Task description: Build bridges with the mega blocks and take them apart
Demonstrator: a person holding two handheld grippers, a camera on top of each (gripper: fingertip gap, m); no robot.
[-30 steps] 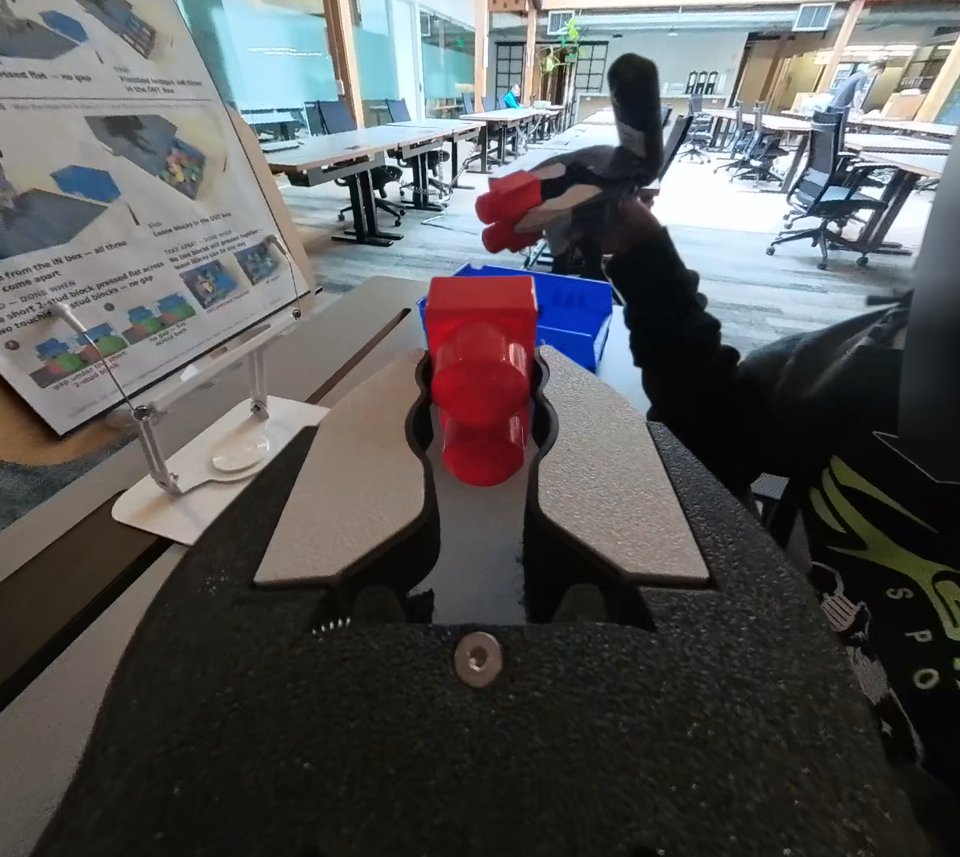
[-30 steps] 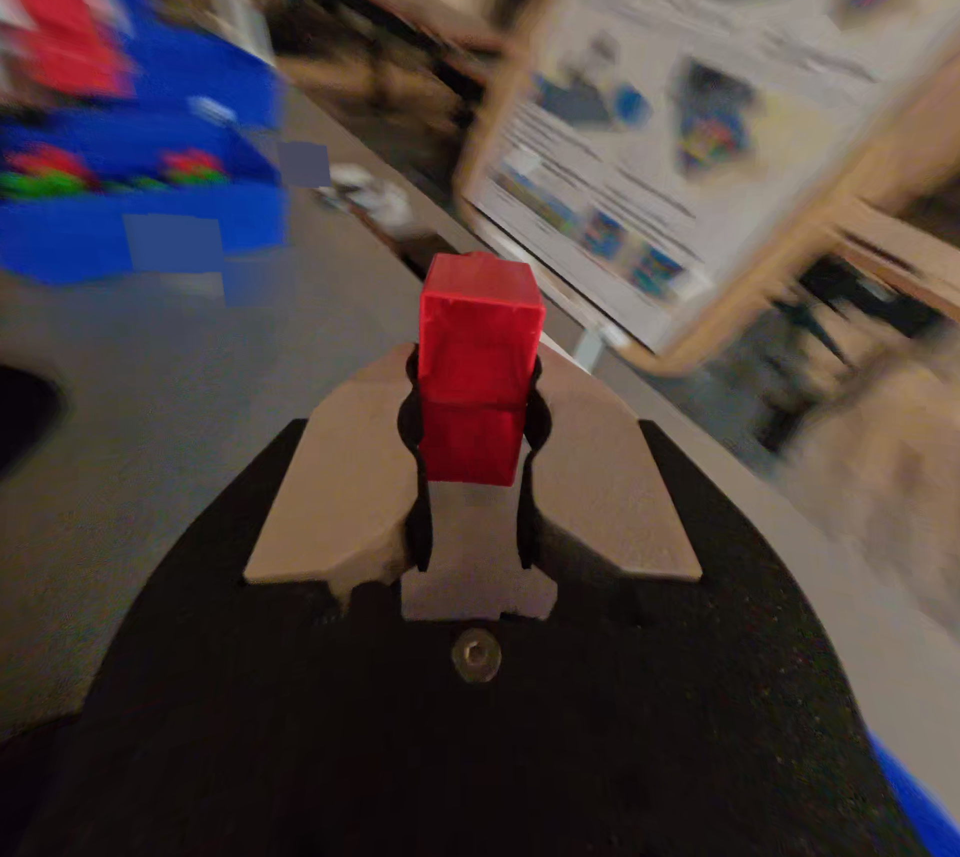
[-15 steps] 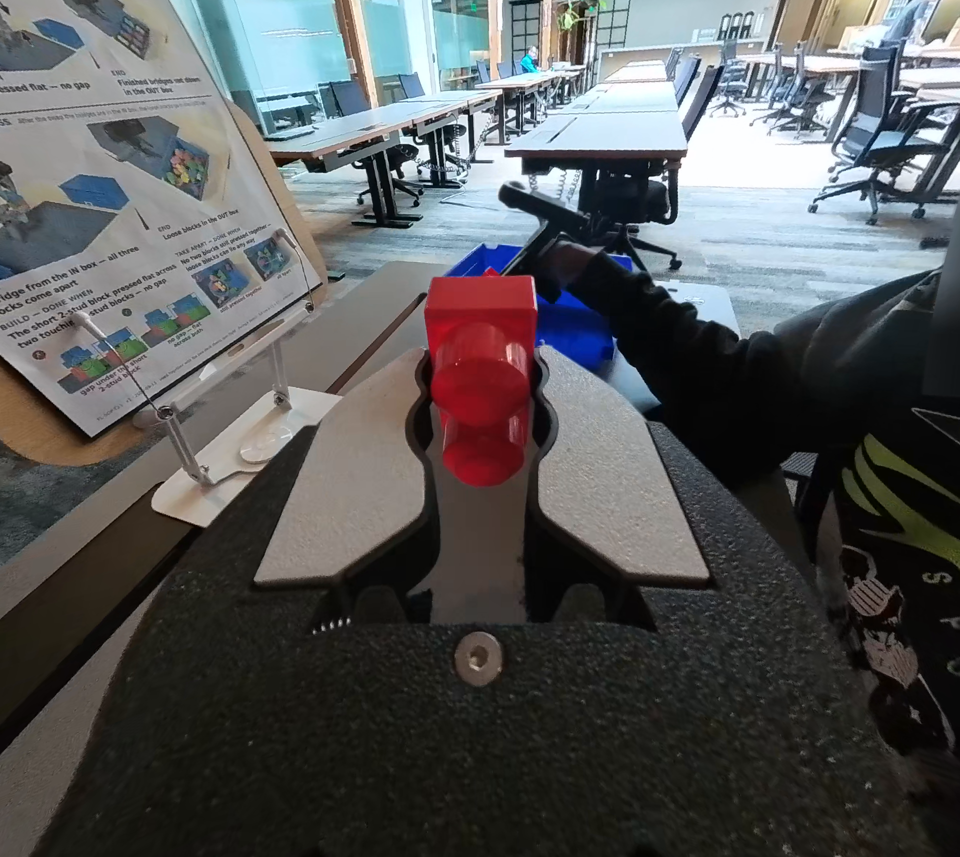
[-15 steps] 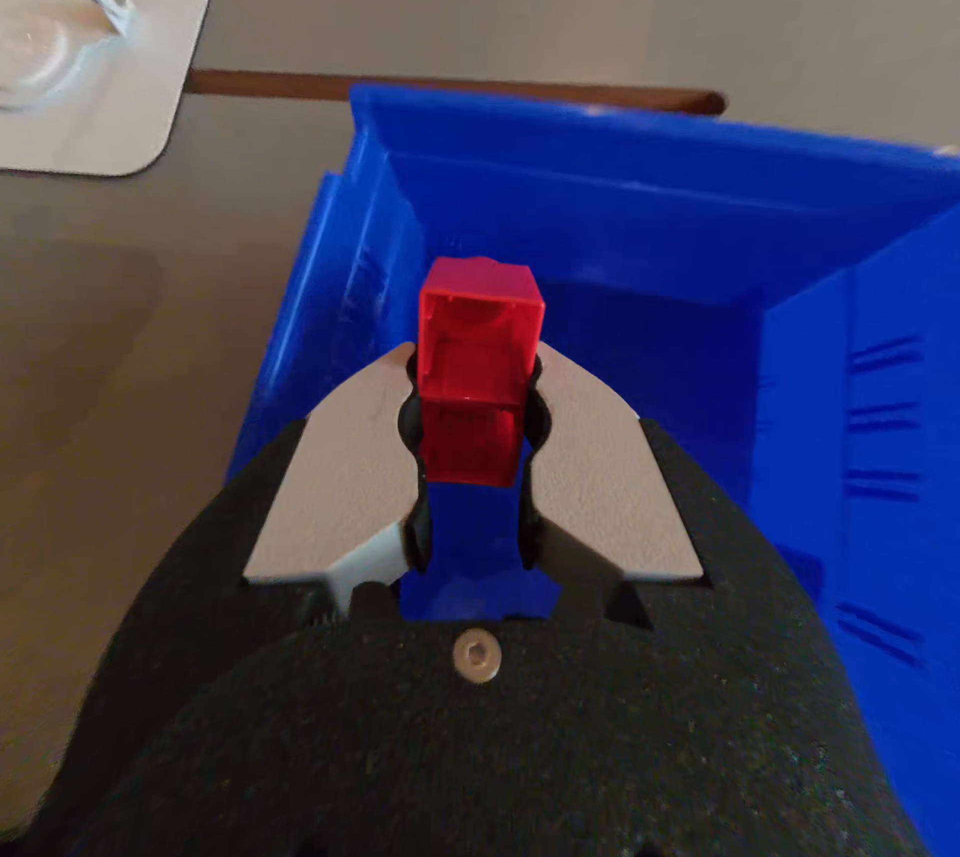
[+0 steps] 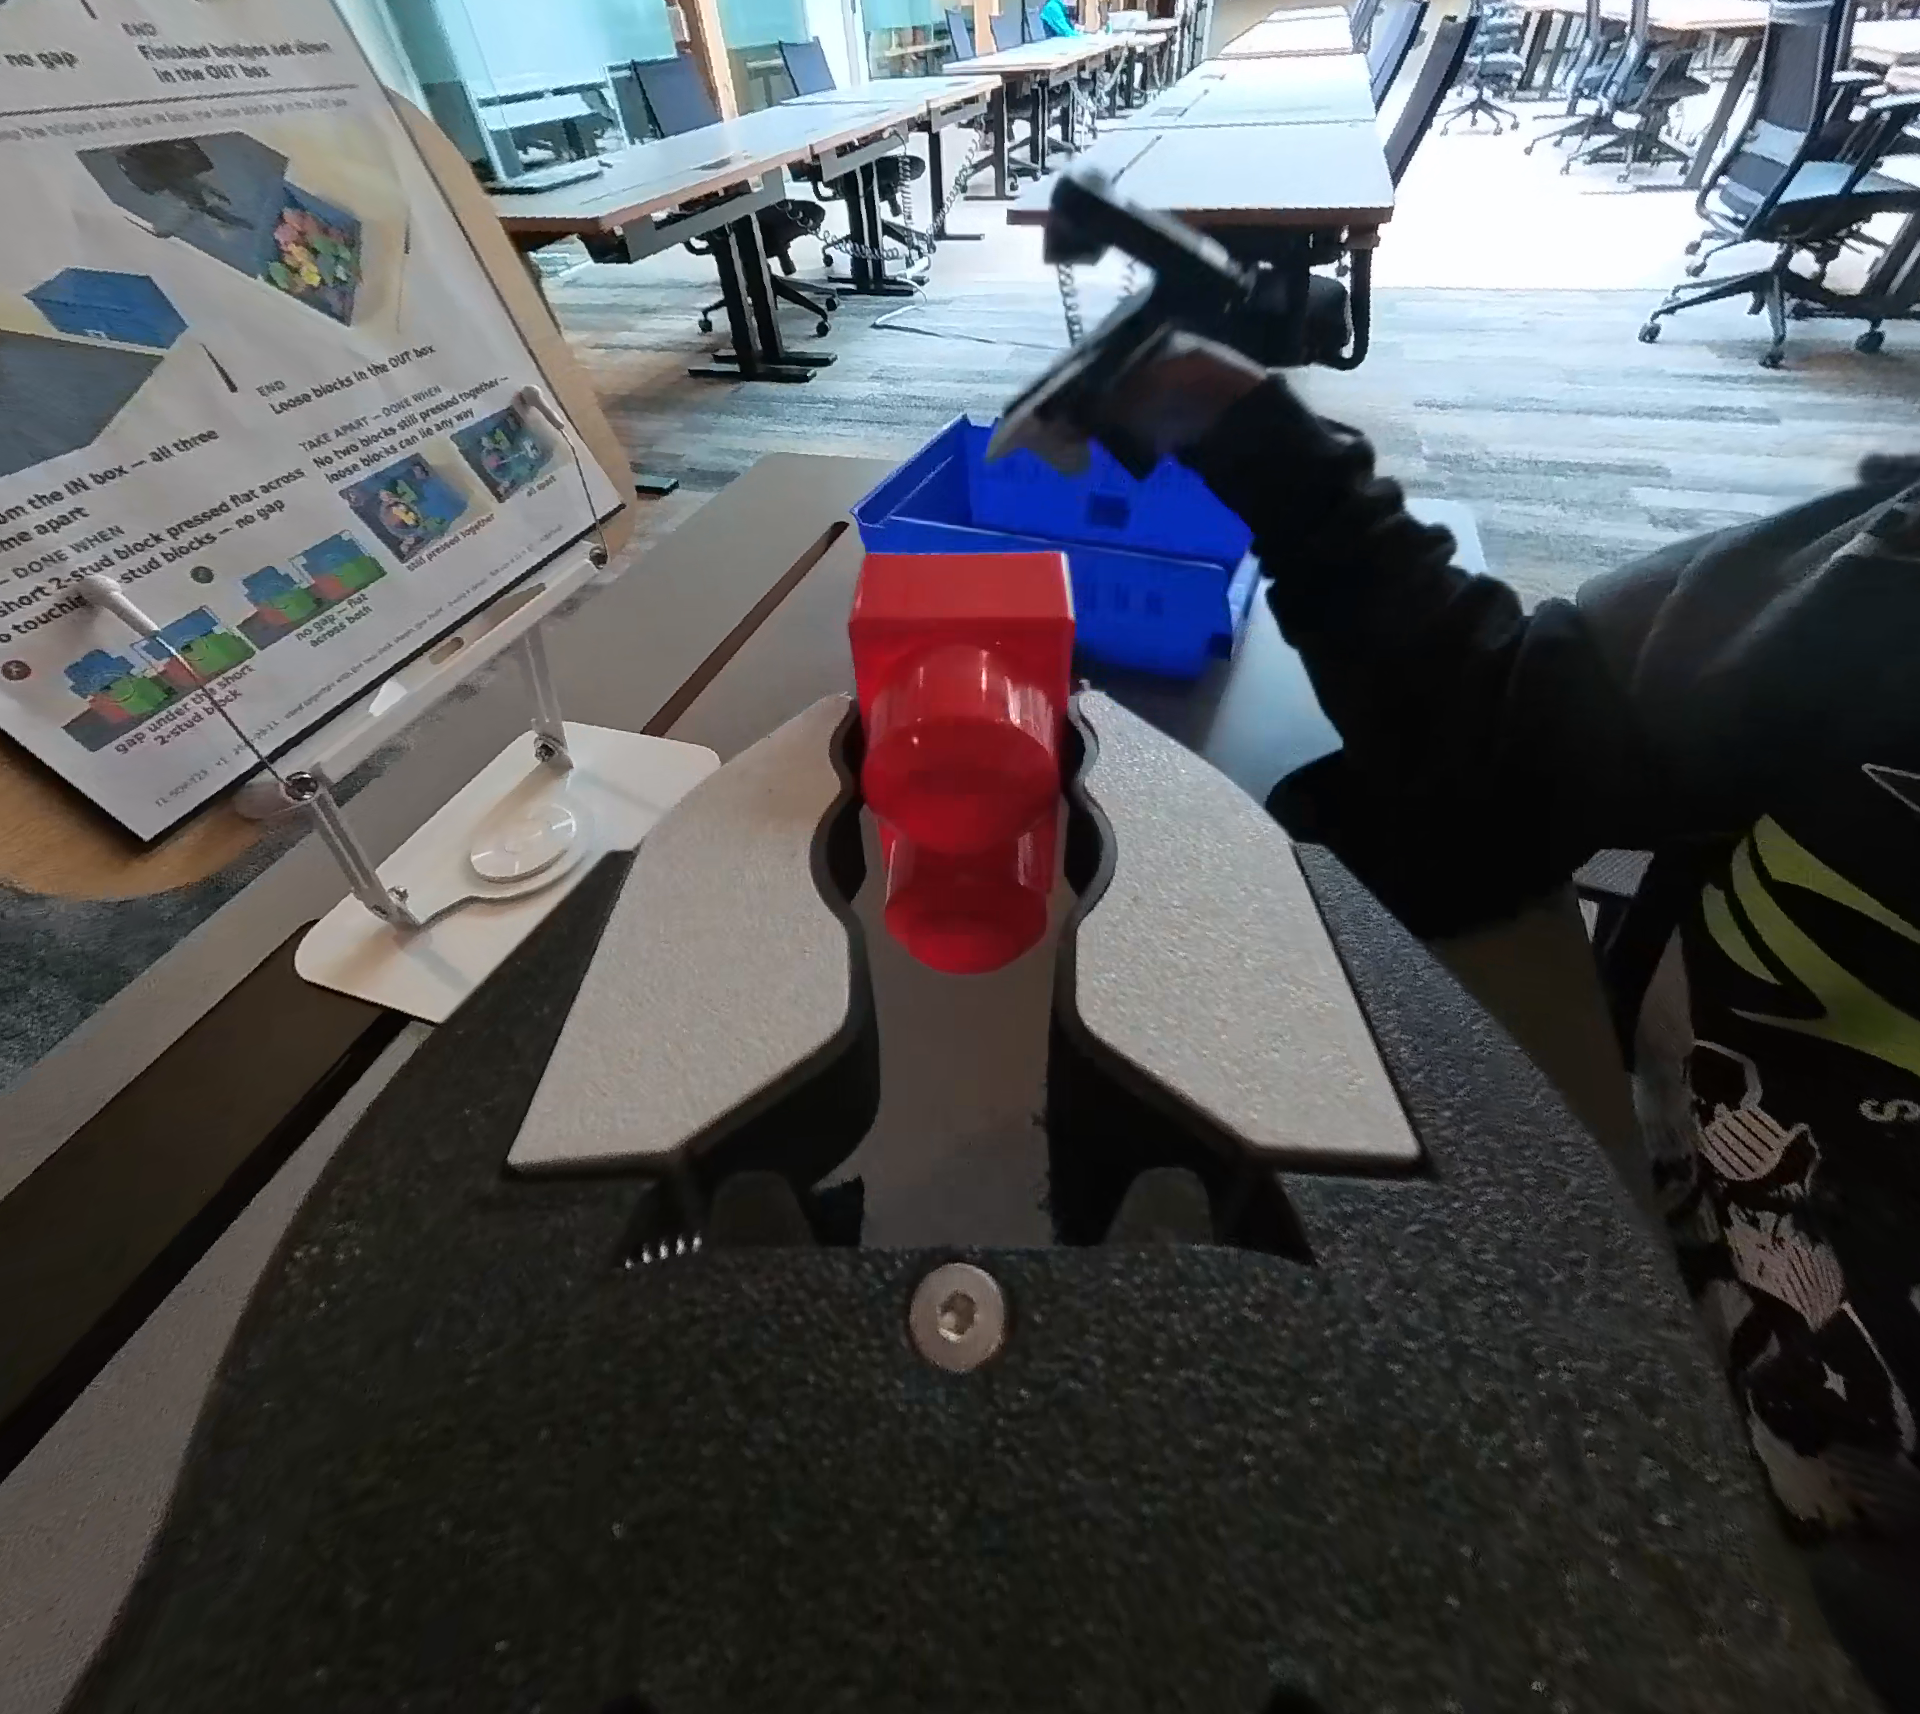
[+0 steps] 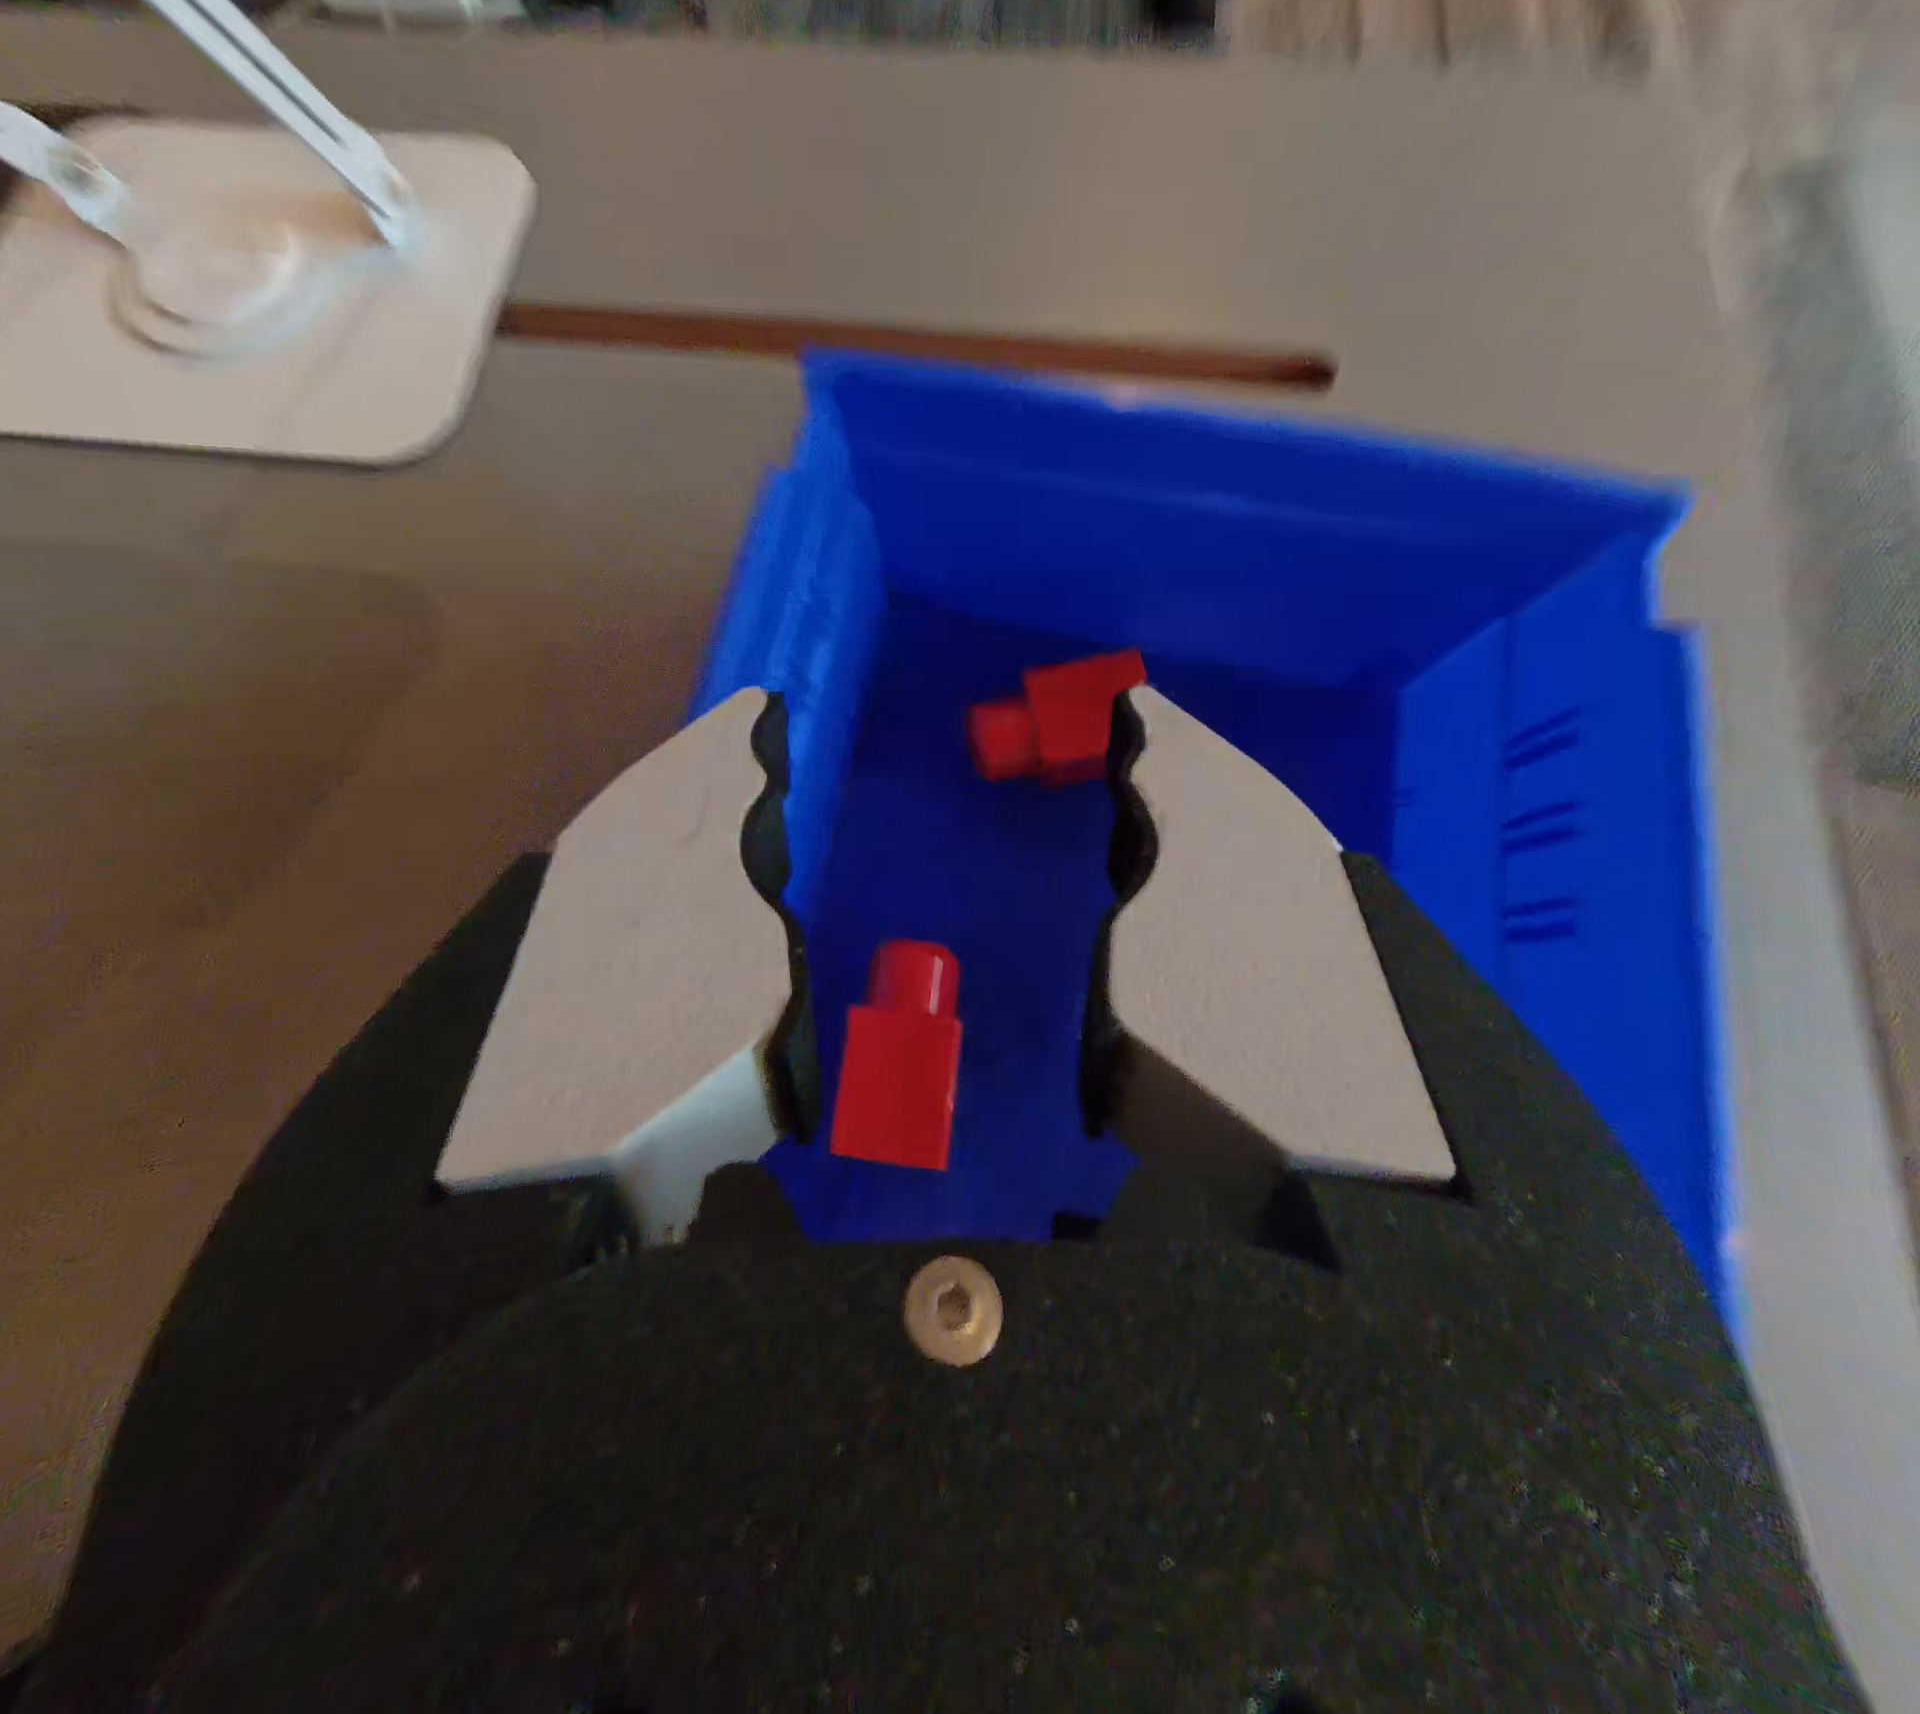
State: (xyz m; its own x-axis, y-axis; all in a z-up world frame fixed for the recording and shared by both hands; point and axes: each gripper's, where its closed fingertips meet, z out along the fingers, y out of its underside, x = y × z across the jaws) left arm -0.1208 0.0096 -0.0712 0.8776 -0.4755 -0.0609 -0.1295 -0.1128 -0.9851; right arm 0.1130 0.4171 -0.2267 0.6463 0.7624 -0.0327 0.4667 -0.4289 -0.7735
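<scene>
Left gripper (image 5: 961, 734) jaws clamped on a red block (image 5: 961, 729), studs pointing back toward the camera, block sticking out past the jaw tips, held above the counter (image 5: 748, 698). Ahead of the left jaws and slightly right sits a blue bin (image 5: 1122, 615) on the counter; the right gripper (image 5: 1101, 376), held by a dark-sleeved arm (image 5: 1455, 688), hangs over that bin. Ahead-left of the left jaws: instruction sheet (image 5: 208, 293) on a white stand (image 5: 488, 864). Right gripper (image 6: 951, 729) jaws spread wide, holding nothing, aimed down into the blue bin (image 6: 1558, 791). Two red blocks lie loose on the bin floor: near block (image 6: 899, 1067) seen between the jaws close to their base, far block (image 6: 1049, 719) by the right jaw's tip, on its side. Whether it touches the tip, cannot tell; view is blurred. Stand base (image 6: 249, 293) ahead-left of the right jaws, well apart from the bin.
</scene>
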